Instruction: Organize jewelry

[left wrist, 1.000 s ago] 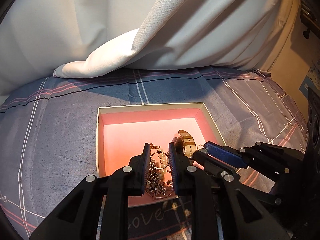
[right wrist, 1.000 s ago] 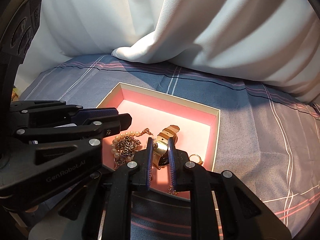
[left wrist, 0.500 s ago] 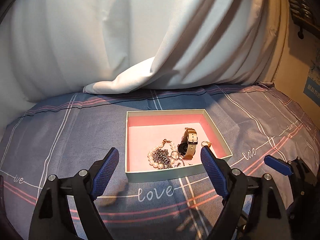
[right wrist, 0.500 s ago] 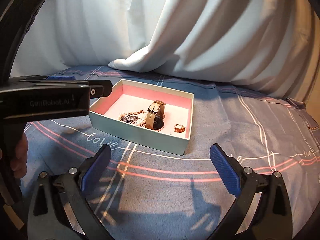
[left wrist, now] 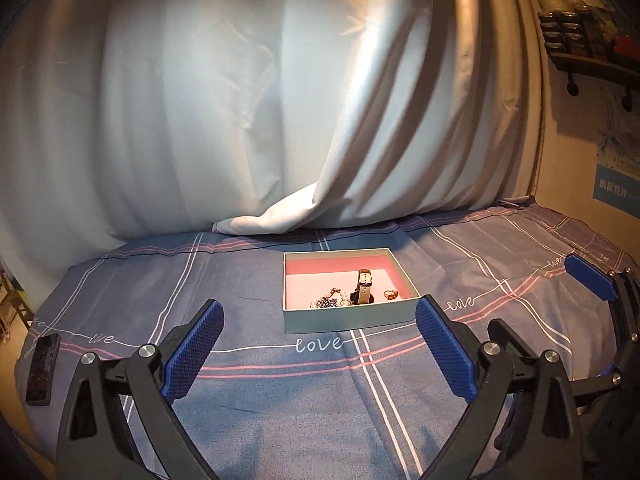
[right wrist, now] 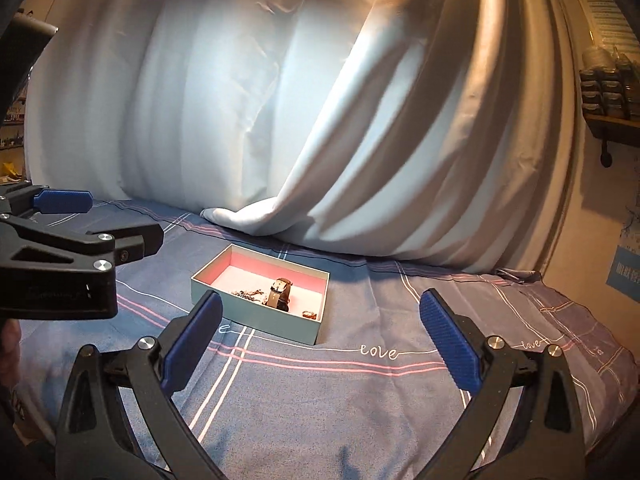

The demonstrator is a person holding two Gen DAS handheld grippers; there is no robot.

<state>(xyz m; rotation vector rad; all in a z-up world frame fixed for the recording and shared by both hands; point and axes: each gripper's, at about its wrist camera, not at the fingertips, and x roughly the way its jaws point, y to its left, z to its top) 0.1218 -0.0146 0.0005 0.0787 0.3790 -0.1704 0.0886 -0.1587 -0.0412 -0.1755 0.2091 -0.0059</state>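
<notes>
A pale box with a pink lining sits on the blue plaid cloth. Inside lie a watch with a tan strap, a pearl bracelet tangled with a chain and a gold ring. My left gripper is open and empty, well in front of the box. My right gripper is open and empty, also back from the box. The right gripper's blue pad shows at the right in the left wrist view; the left gripper's fingers show at the left in the right wrist view.
A white curtain hangs behind the cloth-covered surface and its hem rests on the cloth behind the box. A dark flat object lies at the cloth's left edge. A wall shelf with small items is at upper right.
Both grippers have opened, leaving the jewelry in the box, and pulled back and up away from it. The box now looks small and distant.
</notes>
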